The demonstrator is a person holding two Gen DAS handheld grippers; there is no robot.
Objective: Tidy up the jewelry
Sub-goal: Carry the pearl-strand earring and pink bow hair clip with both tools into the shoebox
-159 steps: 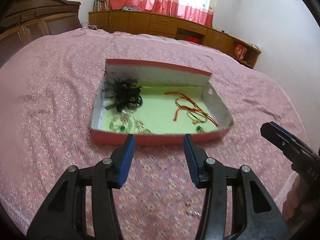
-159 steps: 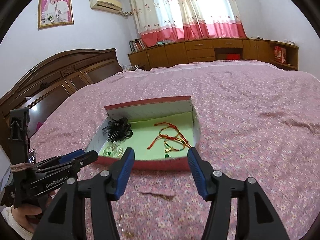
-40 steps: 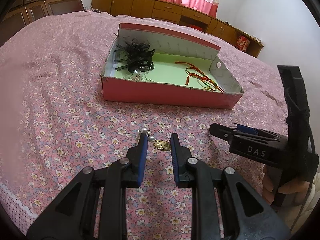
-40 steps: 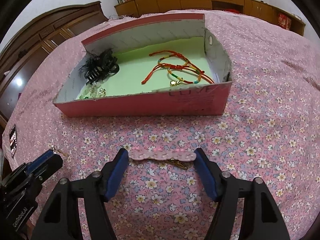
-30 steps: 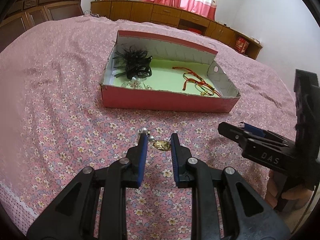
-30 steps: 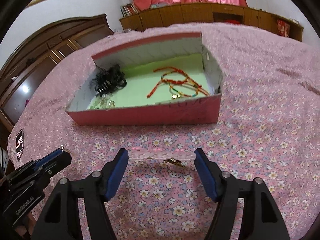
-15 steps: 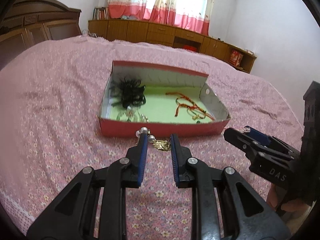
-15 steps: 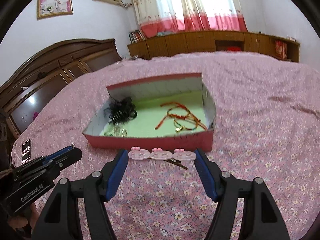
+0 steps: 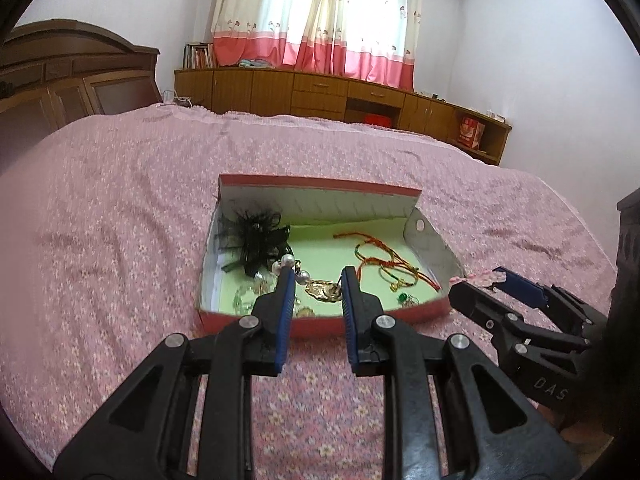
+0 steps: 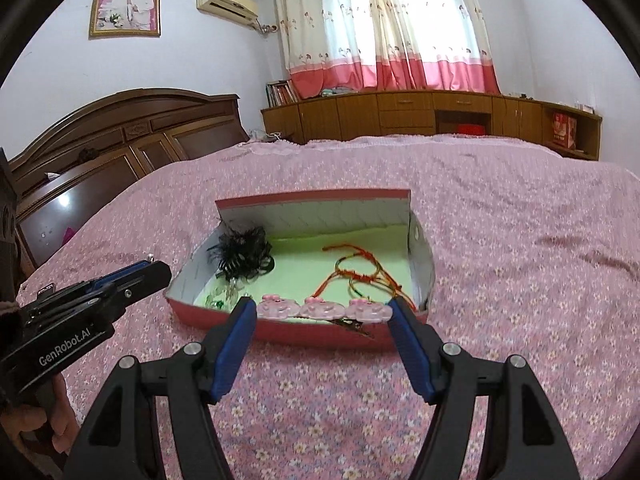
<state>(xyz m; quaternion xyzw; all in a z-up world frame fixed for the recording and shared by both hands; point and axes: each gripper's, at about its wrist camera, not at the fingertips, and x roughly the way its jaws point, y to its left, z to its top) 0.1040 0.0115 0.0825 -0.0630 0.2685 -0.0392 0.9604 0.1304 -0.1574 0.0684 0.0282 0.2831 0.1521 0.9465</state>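
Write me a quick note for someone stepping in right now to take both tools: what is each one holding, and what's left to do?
Left hand-held gripper: shut on a gold brooch with white pearls, held above the near end of the box.
Right hand-held gripper: shut on a pink three-piece hair clip with a metal clasp, gripped end to end, at the box's near wall.
The shallow red cardboard box with a pale green floor sits on the pink floral bedspread.
Already inside: black frilly hair clip, red and gold cord bracelets, small clear and green pieces.
Left: release both items into the box.
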